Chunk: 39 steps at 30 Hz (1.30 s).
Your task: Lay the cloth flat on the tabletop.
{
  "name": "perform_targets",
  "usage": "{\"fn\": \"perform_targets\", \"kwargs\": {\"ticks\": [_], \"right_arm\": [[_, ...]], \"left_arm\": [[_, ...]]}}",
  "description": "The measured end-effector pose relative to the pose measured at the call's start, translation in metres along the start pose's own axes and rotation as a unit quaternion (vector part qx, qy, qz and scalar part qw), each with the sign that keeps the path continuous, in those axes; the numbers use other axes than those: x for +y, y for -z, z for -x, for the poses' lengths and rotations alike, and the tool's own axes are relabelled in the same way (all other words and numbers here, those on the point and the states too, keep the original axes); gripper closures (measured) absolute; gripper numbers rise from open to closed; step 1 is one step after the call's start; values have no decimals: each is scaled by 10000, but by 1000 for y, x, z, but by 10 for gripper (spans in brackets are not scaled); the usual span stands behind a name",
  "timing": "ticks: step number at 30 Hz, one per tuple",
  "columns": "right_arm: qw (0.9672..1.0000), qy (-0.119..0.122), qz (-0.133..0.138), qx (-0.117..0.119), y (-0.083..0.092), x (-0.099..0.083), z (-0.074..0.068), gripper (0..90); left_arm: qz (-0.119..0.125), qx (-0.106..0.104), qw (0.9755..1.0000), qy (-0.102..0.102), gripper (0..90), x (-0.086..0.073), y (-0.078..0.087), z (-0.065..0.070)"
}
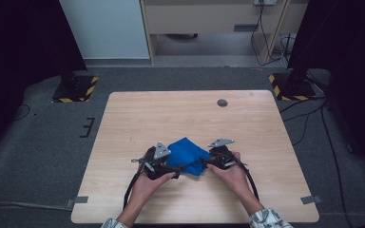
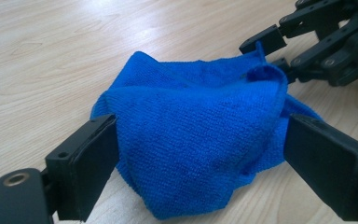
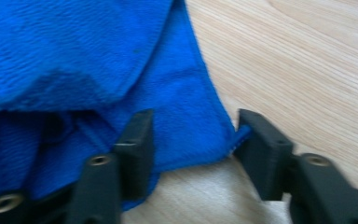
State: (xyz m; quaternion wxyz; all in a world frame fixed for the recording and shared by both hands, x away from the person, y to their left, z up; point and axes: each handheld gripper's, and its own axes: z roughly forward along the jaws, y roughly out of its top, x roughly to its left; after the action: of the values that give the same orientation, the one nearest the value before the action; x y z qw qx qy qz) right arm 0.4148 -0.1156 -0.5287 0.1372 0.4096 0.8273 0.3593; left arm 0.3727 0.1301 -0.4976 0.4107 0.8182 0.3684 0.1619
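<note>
A blue cloth (image 1: 186, 153) lies bunched on the wooden table (image 1: 171, 114) near the front middle. My left gripper (image 1: 172, 165) comes at it from the left. In the left gripper view its jaws (image 2: 200, 154) stand wide apart with the humped cloth (image 2: 191, 140) between them, brushing the pads without being squeezed. My right gripper (image 1: 205, 162) meets the cloth from the right. In the right gripper view it (image 3: 193, 135) is open astride a flat corner of the cloth (image 3: 74, 56), one jaw resting on the fabric, the other at its hem. The left gripper view shows that right gripper (image 2: 272, 53) at a raised fold.
A small grey round cap (image 1: 222, 102) sits in the tabletop at the back right. Two stands with yellow-and-black striped bases (image 1: 73, 88) (image 1: 290, 85) flank the table's far corners. Cables run over the floor at the right. Bare wood lies all around the cloth.
</note>
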Motion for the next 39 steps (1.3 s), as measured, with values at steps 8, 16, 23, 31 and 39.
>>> {"fn": "perform_targets", "kwargs": {"ticks": [8, 16, 23, 31, 39], "right_arm": [[9994, 127, 64, 310, 1, -2, 0, 846], [9991, 225, 44, 359, 2, -3, -1, 871], [9989, 284, 10, 377, 4, -3, -2, 878], [9993, 238, 28, 296, 15, -3, 9, 880], [9996, 123, -20, 238, 28, -5, 27, 880]], "left_arm": [[-157, -5, 9999, -40, 116, -3, -8, 3], [-259, 169, 9992, -260, 404, -2, -11, 0], [-16, 18, 10000, -82, 756, -2, 2, -13], [105, 108, 9998, 137, 805, -3, 17, -26], [-135, 321, 9991, 254, 813, -12, 16, -40]]}}
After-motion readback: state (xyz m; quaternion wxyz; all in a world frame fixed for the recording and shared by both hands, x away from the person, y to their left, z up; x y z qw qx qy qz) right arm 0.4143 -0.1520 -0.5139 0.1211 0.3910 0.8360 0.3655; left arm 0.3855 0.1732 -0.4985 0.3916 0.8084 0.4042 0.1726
